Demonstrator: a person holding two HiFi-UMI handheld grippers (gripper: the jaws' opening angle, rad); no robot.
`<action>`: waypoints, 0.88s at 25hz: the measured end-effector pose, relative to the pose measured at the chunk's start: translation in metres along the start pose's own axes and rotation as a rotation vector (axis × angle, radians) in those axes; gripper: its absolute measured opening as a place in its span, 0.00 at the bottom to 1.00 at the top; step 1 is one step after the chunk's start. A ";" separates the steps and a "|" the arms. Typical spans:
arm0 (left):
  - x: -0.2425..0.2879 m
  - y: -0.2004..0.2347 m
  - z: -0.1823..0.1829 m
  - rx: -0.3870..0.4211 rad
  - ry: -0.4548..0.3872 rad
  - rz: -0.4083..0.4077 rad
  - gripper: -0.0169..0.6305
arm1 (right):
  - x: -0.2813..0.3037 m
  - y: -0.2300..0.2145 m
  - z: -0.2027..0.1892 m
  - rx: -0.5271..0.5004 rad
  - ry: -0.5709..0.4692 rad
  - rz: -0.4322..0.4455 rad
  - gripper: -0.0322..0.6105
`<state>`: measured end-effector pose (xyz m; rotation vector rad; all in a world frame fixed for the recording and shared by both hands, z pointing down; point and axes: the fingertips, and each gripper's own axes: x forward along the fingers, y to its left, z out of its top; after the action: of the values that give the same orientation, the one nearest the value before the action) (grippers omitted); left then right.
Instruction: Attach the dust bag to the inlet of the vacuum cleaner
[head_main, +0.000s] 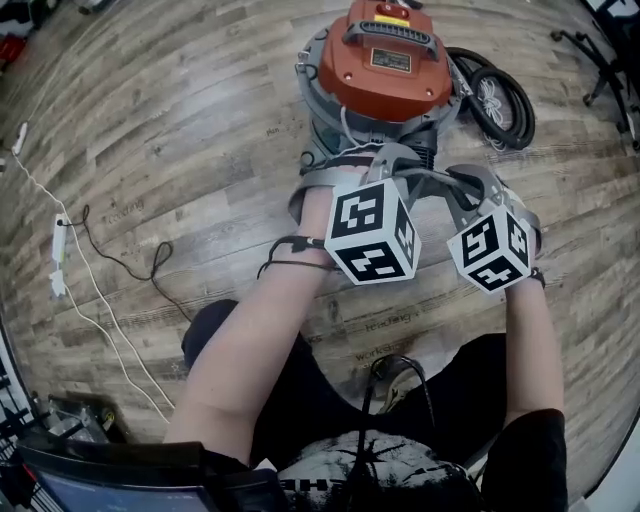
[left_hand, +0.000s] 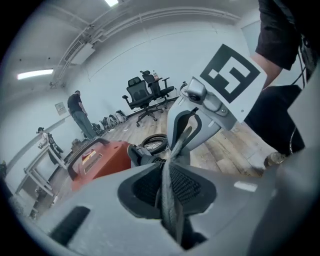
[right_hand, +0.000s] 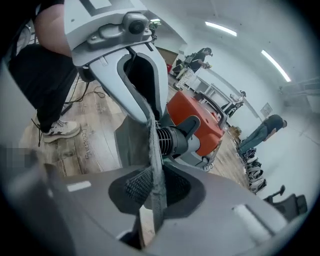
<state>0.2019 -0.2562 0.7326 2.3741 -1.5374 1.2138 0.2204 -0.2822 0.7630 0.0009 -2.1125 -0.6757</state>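
Dark trousers and two bare forearms fill the near ground, and beside the person's left knee sits the corner of a dark screen (head_main: 110, 485). On the person's left, a white power strip (head_main: 58, 250) and a thin black cable (head_main: 125, 265) trail over the plank floor (head_main: 200, 130). Their side of the floor is otherwise bare boards. Straight ahead stands the vacuum cleaner (head_main: 385, 70), with an orange top on a grey drum. A black hose (head_main: 500, 100) is coiled against its right flank, so that side is crowded. Farther right, the legs of a chair base (head_main: 600, 60) reach in from the corner. Across the room are office chairs (left_hand: 142, 92) and a standing person (left_hand: 79, 112), well apart from the work.

Both tools are held close together just in front of the vacuum, facing each other. The left gripper (left_hand: 169, 187) is clenched on a thin grey edge of the dust bag (left_hand: 181, 142). The right gripper (right_hand: 152, 187) is clamped on the same cloth, which runs taut from one set of jaws to the other. Just beyond the bag, in the right gripper view, the black ribbed inlet (right_hand: 172, 140) juts from the vacuum's side. It is near the cloth, but I cannot tell whether they touch.
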 end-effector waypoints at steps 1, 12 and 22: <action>-0.002 0.001 -0.003 -0.015 -0.001 -0.003 0.11 | -0.002 -0.002 0.004 -0.026 0.006 -0.009 0.12; 0.005 0.003 -0.046 -0.033 0.140 -0.030 0.09 | -0.011 -0.002 0.044 -0.252 0.042 -0.037 0.13; 0.006 0.011 -0.002 0.020 0.040 -0.001 0.11 | 0.004 -0.011 0.002 0.035 -0.016 -0.027 0.12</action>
<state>0.1929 -0.2651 0.7340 2.3476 -1.5187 1.2749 0.2136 -0.2917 0.7599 0.0435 -2.1434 -0.6562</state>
